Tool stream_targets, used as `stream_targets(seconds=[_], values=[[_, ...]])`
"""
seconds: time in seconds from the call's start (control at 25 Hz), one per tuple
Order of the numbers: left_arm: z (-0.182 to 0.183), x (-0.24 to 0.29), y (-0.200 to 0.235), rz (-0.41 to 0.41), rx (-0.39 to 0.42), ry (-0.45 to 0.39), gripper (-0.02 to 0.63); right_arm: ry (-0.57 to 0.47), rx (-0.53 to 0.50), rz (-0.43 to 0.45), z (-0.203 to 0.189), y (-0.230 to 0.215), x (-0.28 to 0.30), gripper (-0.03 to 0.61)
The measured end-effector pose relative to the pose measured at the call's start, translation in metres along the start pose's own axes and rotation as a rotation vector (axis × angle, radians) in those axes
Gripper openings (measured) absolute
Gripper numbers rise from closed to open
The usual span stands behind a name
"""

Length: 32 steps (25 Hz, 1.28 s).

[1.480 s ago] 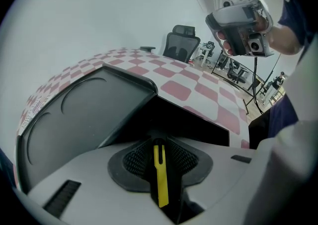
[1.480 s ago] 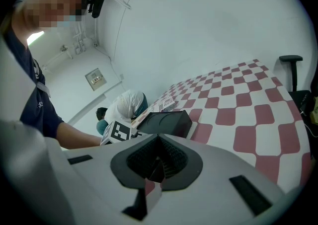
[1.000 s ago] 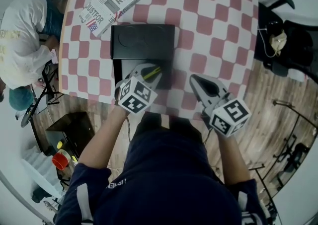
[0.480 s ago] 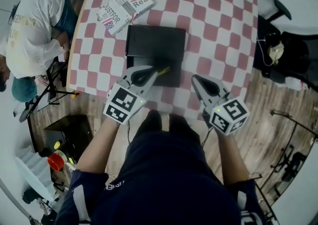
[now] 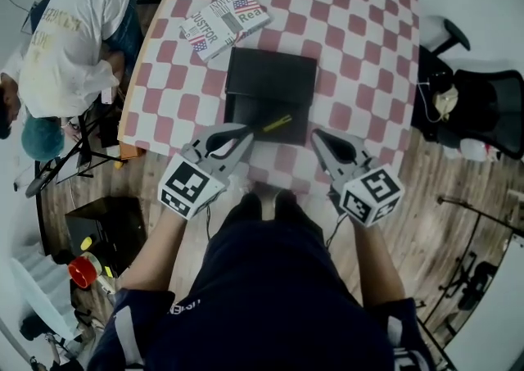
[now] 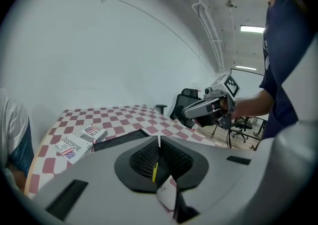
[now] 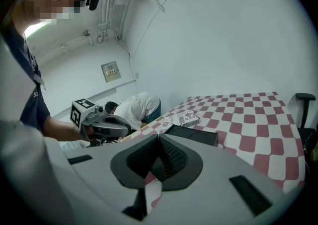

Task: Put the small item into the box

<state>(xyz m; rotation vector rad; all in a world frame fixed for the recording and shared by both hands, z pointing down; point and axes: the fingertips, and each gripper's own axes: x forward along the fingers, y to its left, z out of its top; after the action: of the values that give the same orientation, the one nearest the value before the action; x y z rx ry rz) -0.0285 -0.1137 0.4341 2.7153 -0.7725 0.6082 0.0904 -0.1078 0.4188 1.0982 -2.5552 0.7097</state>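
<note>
The black box (image 5: 272,74) lies open on the checked table (image 5: 360,42), its lower half nearest me. My left gripper (image 5: 246,139) is shut on a thin yellow-green stick (image 5: 277,124), which juts from its tips over the box's near half. In the left gripper view the yellow stick (image 6: 155,169) shows between the closed pads, with the box (image 6: 117,139) beyond. My right gripper (image 5: 322,139) hovers by the box's near right corner, shut with nothing in it. Its jaws meet in the right gripper view (image 7: 159,137), which shows the box (image 7: 191,134) ahead.
A printed book (image 5: 225,23) lies at the table's far left, beyond the box. A person in a white shirt (image 5: 70,33) bends down left of the table. A black office chair (image 5: 483,107) stands on the wood floor to the right.
Both grippers have drawn back toward the table's near edge. The left one, earlier over the box's near half, now has only the yellow stick reaching over it. Both stay shut.
</note>
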Motion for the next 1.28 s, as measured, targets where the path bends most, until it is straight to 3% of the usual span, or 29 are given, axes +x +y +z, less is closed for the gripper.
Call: stream_targets(seconds=[0.6,1.28], values=[[-0.011,-0.056,0.011,0.017,-0.043,-0.074,0.036,0.013,-0.081,0.041,0.007,0.064,0.016,0.018],[-0.003,-0.061,-0.011,-0.034,-0.026,-0.102,0.035,0.012,-0.115,0.045,0.005,0.086,0.013,0.017]])
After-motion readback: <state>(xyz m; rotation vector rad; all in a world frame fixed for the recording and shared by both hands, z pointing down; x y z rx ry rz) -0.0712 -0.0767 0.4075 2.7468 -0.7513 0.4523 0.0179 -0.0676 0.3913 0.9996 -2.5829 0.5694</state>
